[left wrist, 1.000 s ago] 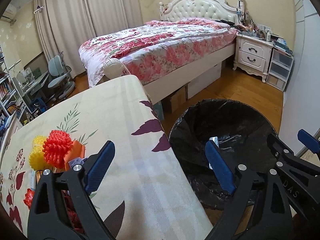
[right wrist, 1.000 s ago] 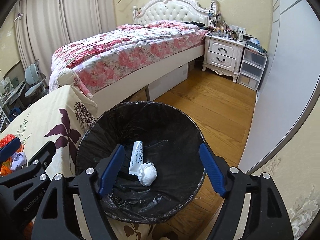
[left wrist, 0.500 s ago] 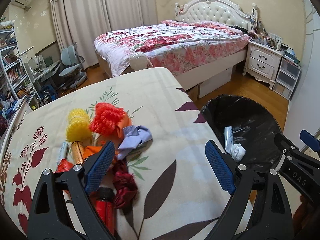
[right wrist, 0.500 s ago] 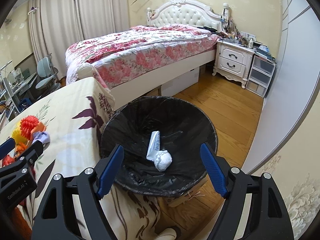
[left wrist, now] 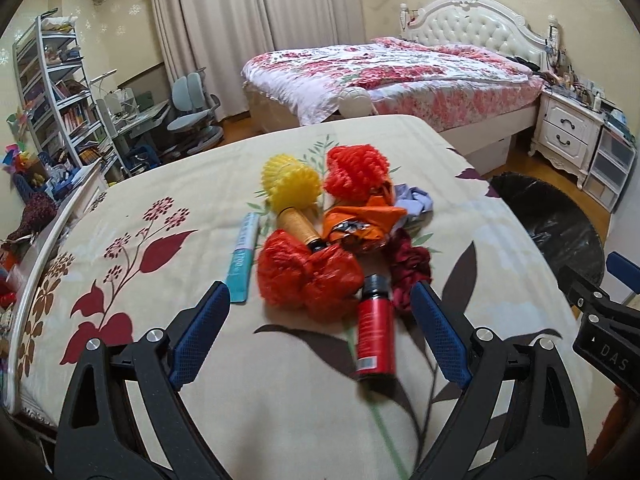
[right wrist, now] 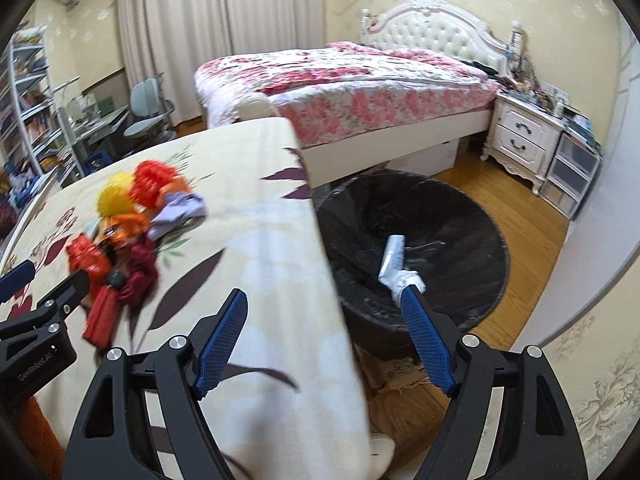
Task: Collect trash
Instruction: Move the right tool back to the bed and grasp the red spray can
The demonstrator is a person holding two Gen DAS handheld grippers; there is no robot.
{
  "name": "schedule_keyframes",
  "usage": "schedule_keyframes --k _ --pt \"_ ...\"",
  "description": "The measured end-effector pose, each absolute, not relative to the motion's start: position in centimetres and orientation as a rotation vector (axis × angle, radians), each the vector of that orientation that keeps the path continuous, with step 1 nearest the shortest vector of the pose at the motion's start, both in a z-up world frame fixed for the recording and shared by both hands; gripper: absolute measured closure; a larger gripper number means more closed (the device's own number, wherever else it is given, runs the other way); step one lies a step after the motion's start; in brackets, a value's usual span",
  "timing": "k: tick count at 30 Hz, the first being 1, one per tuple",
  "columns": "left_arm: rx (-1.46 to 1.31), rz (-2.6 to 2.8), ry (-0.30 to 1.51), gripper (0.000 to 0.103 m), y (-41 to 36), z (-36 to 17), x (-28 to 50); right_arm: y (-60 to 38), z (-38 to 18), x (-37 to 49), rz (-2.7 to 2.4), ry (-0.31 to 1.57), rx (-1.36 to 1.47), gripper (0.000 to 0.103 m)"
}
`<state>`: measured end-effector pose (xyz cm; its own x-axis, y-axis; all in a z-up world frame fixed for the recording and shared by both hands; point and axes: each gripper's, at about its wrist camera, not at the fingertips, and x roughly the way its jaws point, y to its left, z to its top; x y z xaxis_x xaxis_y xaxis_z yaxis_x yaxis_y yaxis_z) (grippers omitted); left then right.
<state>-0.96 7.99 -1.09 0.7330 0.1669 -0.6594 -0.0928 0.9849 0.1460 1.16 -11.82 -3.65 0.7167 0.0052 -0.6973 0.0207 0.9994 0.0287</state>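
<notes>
Bedroom, floral bed (left wrist: 400, 76), white nightstand (left wrist: 568, 136), curtains (left wrist: 256, 20), wood floor (right wrist: 532, 240), bookshelf (left wrist: 52, 92)

Matt woven cloth with a printed leaf pattern over the table (left wrist: 168, 216). Crinkled, glossy red plastic bag (left wrist: 304, 276) beside a smooth red plastic bottle (left wrist: 374, 338) with a black cap. Shiny wound thread on the gold spool (left wrist: 298, 224). Ridged plastic on the yellow ball (left wrist: 292, 186). Glossy, wrinkled black film lining the bin (right wrist: 412, 248); crumpled white paper wad (right wrist: 408, 280) inside. Polished wood floor (right wrist: 528, 240). Matt black plastic on the left tongs (left wrist: 320, 332), textured blue pads (left wrist: 198, 332), bright metal rivets.
</notes>
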Motion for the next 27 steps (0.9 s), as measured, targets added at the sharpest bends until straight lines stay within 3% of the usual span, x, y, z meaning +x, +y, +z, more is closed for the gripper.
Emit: schedule_keyframes --k 13,20,27 --pt "0.064 0.266 0.752 0.014 15.3 -2.3 -3.5 -4.2 -3.3 0.7 0.168 0.777 -0.043 0.027" --pt "0.043 0.310 0.745 0.014 18.1 -2.4 -4.3 -0.6 -3.7 0.8 0.248 0.818 -0.065 0.050" --pt "0.005 0.338 0.752 0.014 20.2 -2.8 -4.7 2.1 -4.0 0.8 0.296 0.835 -0.101 0.053"
